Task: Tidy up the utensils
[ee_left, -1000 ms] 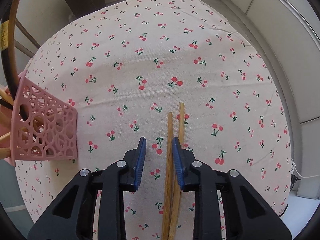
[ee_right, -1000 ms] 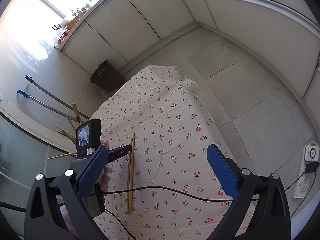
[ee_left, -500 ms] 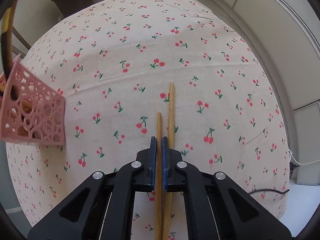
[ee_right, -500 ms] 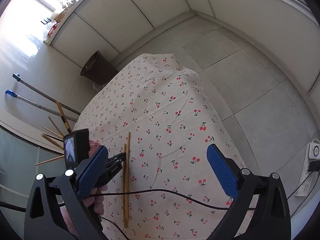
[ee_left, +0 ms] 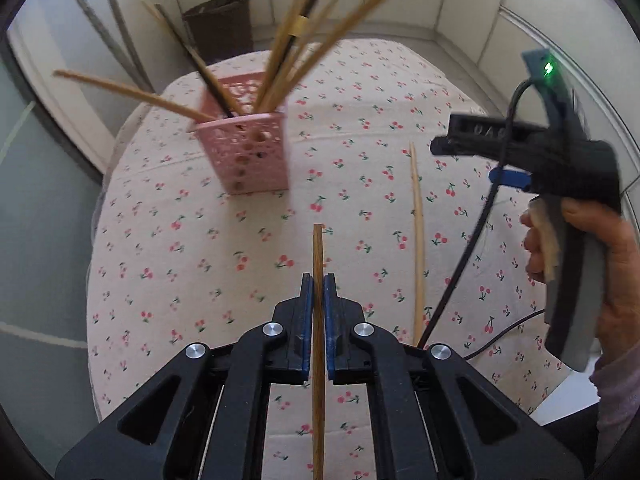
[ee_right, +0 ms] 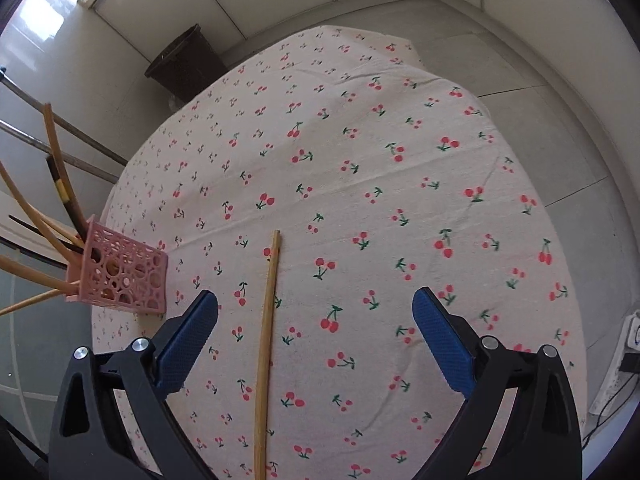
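From the left wrist camera, the left gripper [ee_left: 319,280] has its blue pads pressed together on a darker chopstick [ee_left: 318,252], which runs straight through the jaws toward twelve o'clock and is held above the cherry-print tablecloth [ee_left: 192,264]. At about eleven o'clock stands a pink lattice holder [ee_left: 250,156], blurred, with many chopsticks fanning out of its top. A paler chopstick [ee_left: 417,232] lies flat on the cloth at one o'clock. At three o'clock a hand [ee_left: 576,268] grips the right gripper [ee_left: 506,160], seen side-on, with a black cable trailing from it. A dark waste bin [ee_left: 220,24] stands beyond the table at eleven o'clock.

From the right wrist camera, the right gripper [ee_right: 316,320] has its fingers wide apart and closing. The paler chopstick [ee_right: 268,340] lies on the tablecloth [ee_right: 400,168] between them, nearer the left finger, touched by neither. The pink lattice holder [ee_right: 120,276] sits at nine o'clock near the table edge, and the waste bin [ee_right: 186,64] at eleven o'clock.
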Tool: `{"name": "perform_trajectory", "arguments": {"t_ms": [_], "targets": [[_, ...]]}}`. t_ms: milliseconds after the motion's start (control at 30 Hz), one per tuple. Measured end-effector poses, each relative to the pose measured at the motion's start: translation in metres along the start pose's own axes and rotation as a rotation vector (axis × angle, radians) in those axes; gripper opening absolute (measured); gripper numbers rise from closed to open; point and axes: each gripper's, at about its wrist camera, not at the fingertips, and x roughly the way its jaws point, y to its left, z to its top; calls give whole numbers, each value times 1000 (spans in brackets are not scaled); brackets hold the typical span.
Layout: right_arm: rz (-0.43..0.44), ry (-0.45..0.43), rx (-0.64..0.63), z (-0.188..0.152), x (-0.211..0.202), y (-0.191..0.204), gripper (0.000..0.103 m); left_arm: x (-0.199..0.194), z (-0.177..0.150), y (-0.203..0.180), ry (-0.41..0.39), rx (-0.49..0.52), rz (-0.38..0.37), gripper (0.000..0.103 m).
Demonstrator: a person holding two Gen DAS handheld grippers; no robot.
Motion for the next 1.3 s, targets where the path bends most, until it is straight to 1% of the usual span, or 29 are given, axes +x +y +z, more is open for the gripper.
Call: {"name": "perform_trajectory", "arguments": {"t_ms": [33, 67, 100, 133, 167, 200, 233, 267, 300, 333, 400, 467, 533, 633, 733, 867, 1000, 1133, 1300], "targets": [[-22, 10, -12, 0, 8, 5, 86, -7, -3, 13, -28, -18, 10, 5], [-43, 24, -21, -1, 16, 9, 79, -13, -5, 20, -56, -34, 21, 5], [-71, 27, -33, -2, 22, 12, 76, -22, -7, 29, -86, -56, 15, 5], [-105, -3, -61, -3, 22, 18, 75, -30, -8, 36, -104, -75, 5, 5], [-147, -8, -89, -4, 24, 24, 67, -37, -8, 42, -126, -95, -5, 5], [-175, -22, -121, -6, 24, 31, 55, -43, -5, 46, -145, -106, -8, 5], [-178, -31, -146, -8, 24, 36, 48, -50, -5, 54, -163, -115, -8, 5], [-191, -40, -165, -10, 24, 40, 31, -54, -4, 57, -177, -124, -11, 5], [-172, -37, -174, -12, 24, 42, 19, -58, -5, 59, -180, -130, -19, 5], [-159, -35, -177, -13, 22, 42, 13, -59, -5, 56, -181, -136, -25, 5], [-149, -45, -181, -16, 19, 43, 7, -60, -3, 54, -181, -138, -31, 5], [-129, -64, -175, -22, 14, 41, 6, -64, -3, 54, -191, -136, -29, 5], [-64, -105, -175, -26, -4, 40, 6, -66, -5, 55, -202, -132, -27, 5], [37, -201, -211, -35, -45, 46, 6, -69, -5, 58, -224, -144, -39, 5], [101, -304, -276, -46, -94, 59, 6, -77, -4, 62, -263, -165, -56, 5], [154, -428, -335, -61, -156, 66, 6, -92, -3, 64, -319, -189, -82, 5], [201, -514, -362, -73, -203, 64, 6, -106, 1, 62, -362, -201, -104, 5], [235, -584, -381, -76, -240, 66, 6, -126, 10, 59, -425, -204, -102, 5], [309, -638, -381, -65, -278, 73, 6, -152, 32, 60, -499, -209, -107, 5]]}}
